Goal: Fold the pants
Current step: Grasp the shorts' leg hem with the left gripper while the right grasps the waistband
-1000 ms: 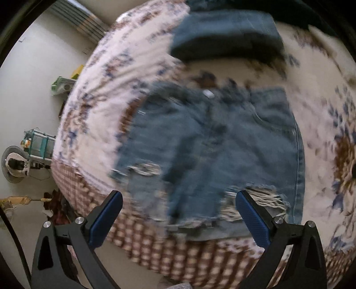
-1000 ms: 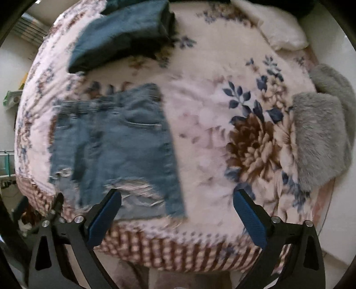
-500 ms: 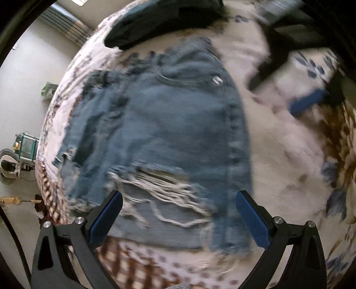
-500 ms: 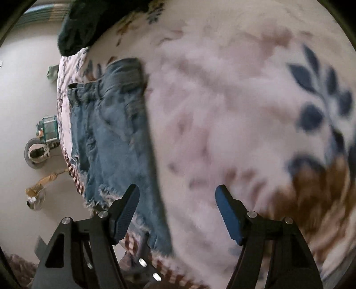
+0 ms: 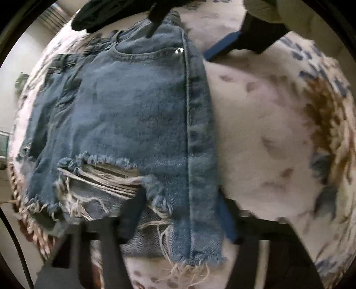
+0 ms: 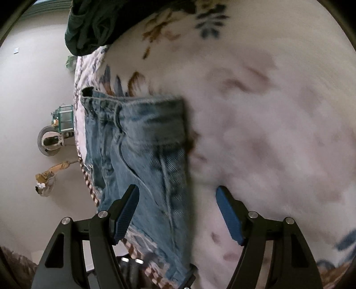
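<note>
Frayed blue denim shorts [image 5: 133, 115] lie flat on the floral blanket [image 5: 267, 133]. My left gripper [image 5: 178, 222] is open, its blue fingers straddling the frayed hem at the right side seam. In the left wrist view my right gripper [image 5: 189, 29] is at the waistband corner, one blue finger [image 5: 222, 46] beside the seam. In the right wrist view the shorts [image 6: 144, 155] lie below, and my right gripper [image 6: 178, 213] is open with its jaws on either side of the side seam edge.
A dark folded garment [image 6: 98, 22] lies on the blanket beyond the waistband, and it shows in the left wrist view [image 5: 106, 15] too. The bed edge with checked trim [image 6: 89, 177] drops to the floor, where a small cart [image 6: 62, 120] and clutter [image 6: 44, 180] stand.
Both grippers have dropped close to the shorts. The left moved to the hem at the right seam and the right to the waistband corner. Both jaws have narrowed.
</note>
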Tool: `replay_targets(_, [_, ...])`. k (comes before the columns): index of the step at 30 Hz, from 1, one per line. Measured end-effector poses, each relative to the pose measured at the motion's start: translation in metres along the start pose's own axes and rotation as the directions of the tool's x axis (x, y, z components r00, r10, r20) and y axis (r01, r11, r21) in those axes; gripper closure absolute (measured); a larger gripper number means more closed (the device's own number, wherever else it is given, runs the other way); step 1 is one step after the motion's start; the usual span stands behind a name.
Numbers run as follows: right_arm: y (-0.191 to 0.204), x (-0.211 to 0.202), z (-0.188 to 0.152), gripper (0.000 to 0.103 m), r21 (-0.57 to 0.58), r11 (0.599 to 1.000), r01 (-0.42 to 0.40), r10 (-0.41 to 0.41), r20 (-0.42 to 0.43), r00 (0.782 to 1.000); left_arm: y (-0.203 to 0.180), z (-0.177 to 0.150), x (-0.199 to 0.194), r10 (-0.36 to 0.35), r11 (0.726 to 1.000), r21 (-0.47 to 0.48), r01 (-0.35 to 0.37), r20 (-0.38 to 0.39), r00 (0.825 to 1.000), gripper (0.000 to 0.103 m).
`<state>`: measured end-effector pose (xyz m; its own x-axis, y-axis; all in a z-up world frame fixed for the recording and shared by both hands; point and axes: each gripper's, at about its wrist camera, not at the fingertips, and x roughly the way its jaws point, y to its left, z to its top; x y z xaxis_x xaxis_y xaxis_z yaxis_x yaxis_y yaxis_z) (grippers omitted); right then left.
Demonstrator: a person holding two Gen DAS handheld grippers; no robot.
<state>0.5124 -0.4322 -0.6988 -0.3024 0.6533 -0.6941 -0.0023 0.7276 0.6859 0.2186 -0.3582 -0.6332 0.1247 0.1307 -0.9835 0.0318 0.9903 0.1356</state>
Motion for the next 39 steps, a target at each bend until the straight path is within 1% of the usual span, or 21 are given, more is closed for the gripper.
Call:
replay_targets(1, [0.002,0.001,-0.001,0.029,0.004,1.000,-0.009,0.009,0.013,1.000,0.003,0.002,-0.001,-0.012,1.000,-0.002,0.012,0.000,1.000,0.075])
replay_targets(2, [0.005,-0.001,0.000,0.033,0.003,1.000,-0.027,0.027,0.028,0.999,0.008,0.003,-0.002,-0.027,1.000,-0.015,0.027,0.001,1.000,0.084])
replay_targets(3, [0.010,-0.002,0.002,0.045,-0.005,0.999,-0.037,0.037,0.042,0.998,0.012,0.005,-0.003,-0.037,0.999,-0.028,0.038,0.003,0.999,0.089])
replay_targets(4, [0.014,-0.002,0.003,0.052,-0.012,0.999,-0.034,0.035,0.046,0.998,0.017,0.006,-0.004,-0.051,0.998,-0.037,0.051,0.001,0.999,0.091])
replay_targets(5, [0.018,0.000,0.005,0.061,-0.019,1.000,-0.005,0.006,0.054,0.999,0.021,0.007,-0.005,-0.062,0.997,-0.042,0.062,-0.002,0.998,0.092])
replay_targets(6, [0.019,0.001,0.006,0.073,-0.021,1.000,0.019,-0.018,0.058,0.998,0.026,0.009,-0.006,-0.076,0.996,-0.056,0.075,-0.004,0.997,0.093])
replay_targets(8, [0.019,0.002,0.007,0.077,-0.003,0.999,0.038,-0.038,0.067,0.997,0.035,0.012,-0.011,-0.085,0.994,-0.062,0.085,0.002,0.996,0.094])
replay_targets(12, [0.021,-0.005,0.005,0.087,0.040,0.998,0.038,-0.042,0.090,0.995,0.052,0.017,-0.026,-0.107,0.991,-0.078,0.107,0.012,0.994,0.094])
replay_targets(17, [0.037,-0.020,-0.005,0.091,0.048,0.996,0.069,-0.075,0.118,0.990,0.086,0.023,-0.053,-0.139,0.983,-0.113,0.142,0.034,0.990,0.094])
replay_targets(21, [0.056,-0.037,-0.013,0.092,0.080,0.993,0.087,-0.098,0.148,0.984,0.115,0.025,-0.078,-0.163,0.974,-0.150,0.170,0.060,0.985,0.094])
replay_targets(23, [0.065,-0.043,-0.018,0.093,0.104,0.991,0.089,-0.105,0.169,0.980,0.139,0.027,-0.093,-0.178,0.966,-0.175,0.189,0.075,0.981,0.094])
replay_targets(24, [0.075,-0.046,-0.019,0.093,0.127,0.988,0.088,-0.110,0.181,0.977,0.142,0.026,-0.092,-0.177,0.964,-0.186,0.190,0.083,0.981,0.094])
replay_targets(25, [0.078,-0.049,-0.020,0.093,0.138,0.987,0.081,-0.107,0.190,0.976,0.154,0.024,-0.097,-0.190,0.956,-0.210,0.206,0.091,0.978,0.094])
replay_targets(26, [0.087,-0.051,-0.021,0.093,0.152,0.985,0.075,-0.106,0.203,0.974,0.162,0.020,-0.099,-0.197,0.951,-0.225,0.214,0.095,0.976,0.094])
replay_targets(27, [0.098,-0.052,-0.021,0.093,0.166,0.984,0.069,-0.104,0.213,0.971,0.180,0.020,-0.107,-0.198,0.945,-0.245,0.219,0.108,0.974,0.094])
replay_targets(29, [0.118,-0.052,-0.021,0.093,0.180,0.982,0.053,-0.095,0.234,0.968,0.202,0.026,-0.111,-0.203,0.937,-0.264,0.229,0.122,0.972,0.094])
replay_targets(31, [0.147,-0.046,-0.017,0.093,0.182,0.982,0.043,-0.088,0.251,0.964,0.236,0.029,-0.118,-0.213,0.923,-0.297,0.244,0.131,0.968,0.094])
replay_targets(34, [0.192,-0.027,-0.003,0.093,0.173,0.984,0.038,-0.082,0.259,0.962,0.279,0.036,-0.118,-0.209,0.912,-0.329,0.244,0.138,0.968,0.095])
replay_targets(37, [0.241,0.006,0.019,0.093,0.154,0.987,0.039,-0.076,0.243,0.967,0.323,0.036,-0.112,-0.201,0.897,-0.372,0.238,0.134,0.970,0.095])
replay_targets(39, [0.269,0.034,0.034,0.093,0.123,0.990,0.068,-0.094,0.218,0.972,0.355,0.034,-0.103,-0.193,0.884,-0.409,0.226,0.122,0.974,0.095])
